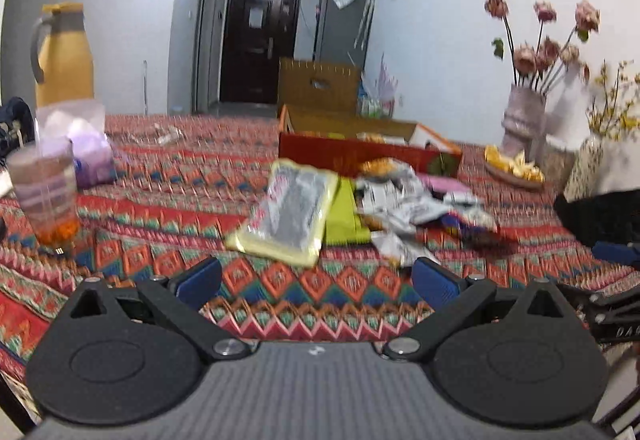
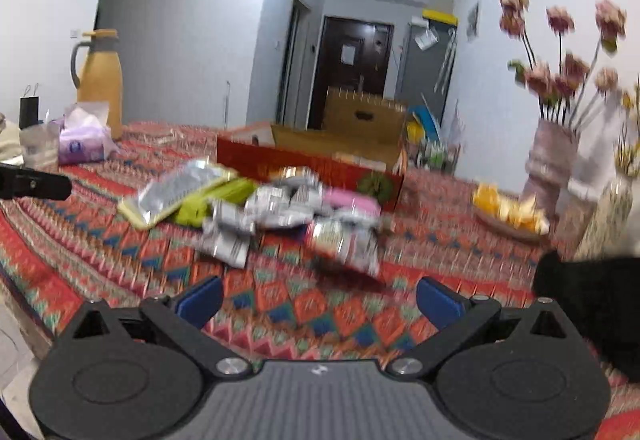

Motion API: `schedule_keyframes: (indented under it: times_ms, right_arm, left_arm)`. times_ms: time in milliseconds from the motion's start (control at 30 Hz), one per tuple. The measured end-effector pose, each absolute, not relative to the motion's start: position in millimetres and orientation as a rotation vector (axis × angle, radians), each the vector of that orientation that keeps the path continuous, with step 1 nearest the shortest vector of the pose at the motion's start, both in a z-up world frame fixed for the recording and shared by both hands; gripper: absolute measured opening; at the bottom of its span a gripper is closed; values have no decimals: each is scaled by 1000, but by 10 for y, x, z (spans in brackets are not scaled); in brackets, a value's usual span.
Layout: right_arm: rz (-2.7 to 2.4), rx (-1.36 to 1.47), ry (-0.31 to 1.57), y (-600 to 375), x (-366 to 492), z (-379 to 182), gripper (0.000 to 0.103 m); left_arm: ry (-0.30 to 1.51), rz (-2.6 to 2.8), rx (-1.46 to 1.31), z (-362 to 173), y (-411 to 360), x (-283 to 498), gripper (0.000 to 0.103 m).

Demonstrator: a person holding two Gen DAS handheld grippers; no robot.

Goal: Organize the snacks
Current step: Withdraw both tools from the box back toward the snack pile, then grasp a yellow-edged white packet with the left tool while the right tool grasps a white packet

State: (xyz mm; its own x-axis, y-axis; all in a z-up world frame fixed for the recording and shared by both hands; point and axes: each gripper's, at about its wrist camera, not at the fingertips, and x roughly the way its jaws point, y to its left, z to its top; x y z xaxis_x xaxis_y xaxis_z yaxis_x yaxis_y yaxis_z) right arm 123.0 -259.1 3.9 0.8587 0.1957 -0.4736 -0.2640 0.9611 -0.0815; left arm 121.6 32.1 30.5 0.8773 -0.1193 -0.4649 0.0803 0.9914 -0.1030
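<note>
A heap of snack packets lies mid-table on the patterned cloth: a yellow-edged clear packet [image 1: 286, 213] [image 2: 176, 191], a green packet [image 1: 344, 217] [image 2: 216, 199], several silver packets [image 1: 404, 199] [image 2: 276, 205] and a pink one [image 2: 352, 201]. Behind them stands an open red cardboard box [image 1: 360, 155] [image 2: 304, 163]. My left gripper [image 1: 318, 282] hovers open just short of the heap, nothing between its blue pads. My right gripper [image 2: 320, 298] is open too, empty, near a silver packet [image 2: 344, 244]. The left gripper's arm shows at the right wrist view's left edge.
At the left stand a yellow thermos jug [image 1: 64, 55] [image 2: 100, 83], a tissue pack [image 1: 90, 151] [image 2: 82, 145] and a plastic cup [image 1: 44, 191]. At the right are a vase of dried roses [image 1: 522, 115] [image 2: 550, 167], a dish of orange peel [image 1: 514, 167] [image 2: 510, 213] and a black object [image 2: 592, 292].
</note>
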Motion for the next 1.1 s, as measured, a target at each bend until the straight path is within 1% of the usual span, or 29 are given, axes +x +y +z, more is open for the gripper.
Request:
schedule_keyframes:
  times_ms: [133, 300, 400, 467, 500, 567, 667, 733, 767, 833, 933, 1100]
  right_arm:
    - [219, -147, 535, -2594, 1260, -101, 103]
    - [274, -91, 558, -2573, 1367, -95, 102]
    - [338, -9, 557, -2549, 1486, -29, 94]
    - [357, 10, 550, -2487, 1596, 26, 82]
    - [366, 9, 542, -2436, 1667, 62, 79]
    - [388, 7, 530, -2345, 1805, 119, 68]
    - [420, 1, 531, -2152, 2106, 173, 58]
    - [429, -20, 542, -1992, 2333, 172, 53]
    - [435, -31, 549, -1914, 2452, 160, 51]
    - [449, -52, 573, -1767, 2659, 125, 50]
    - [462, -70, 620, -1584, 2952, 17, 47]
    - [474, -74, 682, -1454, 3222, -154, 46]
  left_arm:
    - [509, -111, -62, 220, 273, 1269, 103]
    - [538, -106, -74, 137, 281, 1386, 103]
    - [554, -102, -74, 107, 307, 1501, 103]
    - [553, -95, -74, 101, 354, 1606, 103]
    - [551, -91, -73, 105, 375, 1658, 103]
    - [546, -79, -64, 116, 424, 1813, 103]
    - [522, -81, -29, 119, 471, 2082, 103]
    - [514, -105, 0, 111, 472, 2300, 102]
    - [513, -123, 11, 100, 458, 2406, 98]
    - [519, -150, 45, 74, 425, 2662, 92]
    - [535, -179, 70, -4, 376, 2990, 92]
    - [588, -190, 97, -162, 331, 3328, 94]
